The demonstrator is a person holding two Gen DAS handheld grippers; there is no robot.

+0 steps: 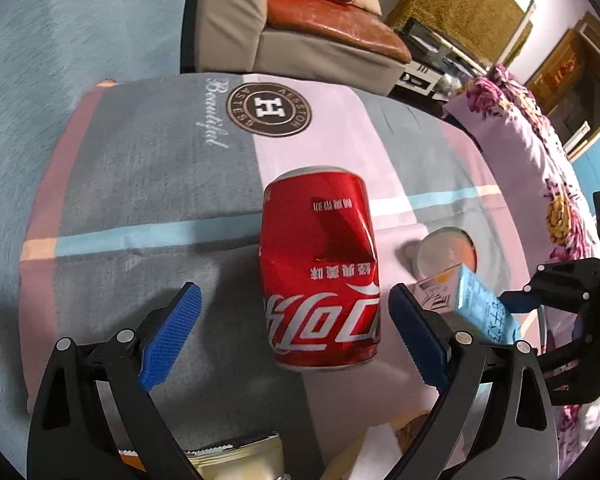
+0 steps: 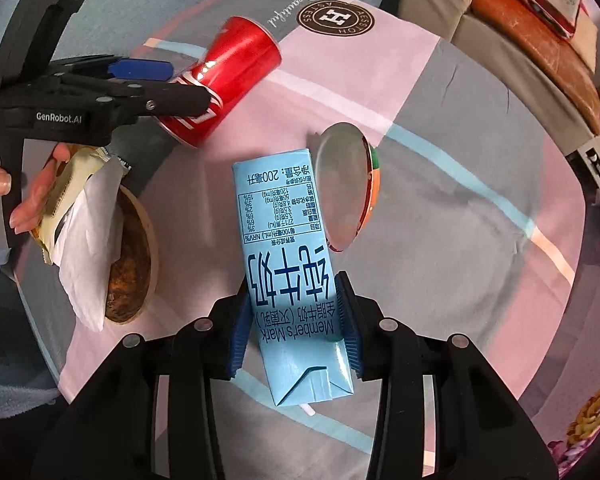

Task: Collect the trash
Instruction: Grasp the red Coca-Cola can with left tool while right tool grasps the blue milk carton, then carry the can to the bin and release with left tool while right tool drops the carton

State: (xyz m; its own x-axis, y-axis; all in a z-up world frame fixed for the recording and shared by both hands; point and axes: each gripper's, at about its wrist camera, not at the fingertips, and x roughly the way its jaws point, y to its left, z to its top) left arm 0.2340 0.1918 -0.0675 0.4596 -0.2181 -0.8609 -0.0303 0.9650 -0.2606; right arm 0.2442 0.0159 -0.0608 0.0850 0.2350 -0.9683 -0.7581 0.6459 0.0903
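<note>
right wrist view: one pale blue milk carton (image 2: 290, 264), rectangular and marked "member's mark" and "200", is pinched between the ribbed blue fingers of the right gripper (image 2: 294, 326) above the cloth-covered table (image 2: 440, 240). one dented red coca-cola can (image 1: 320, 272) is seen lying on the table between the spread fingers of the left gripper (image 1: 294, 334), untouched. one round foil-lidded cup (image 2: 346, 188) is seen beside the carton. one round wooden bowl (image 2: 134, 256) is filled with wrappers. "beautiful" is printed on the cloth.

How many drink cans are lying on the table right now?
2. A dented red cola can lies between the open left gripper; an orange-sided can lies beside the blue milk carton. Others may be hidden.
</note>
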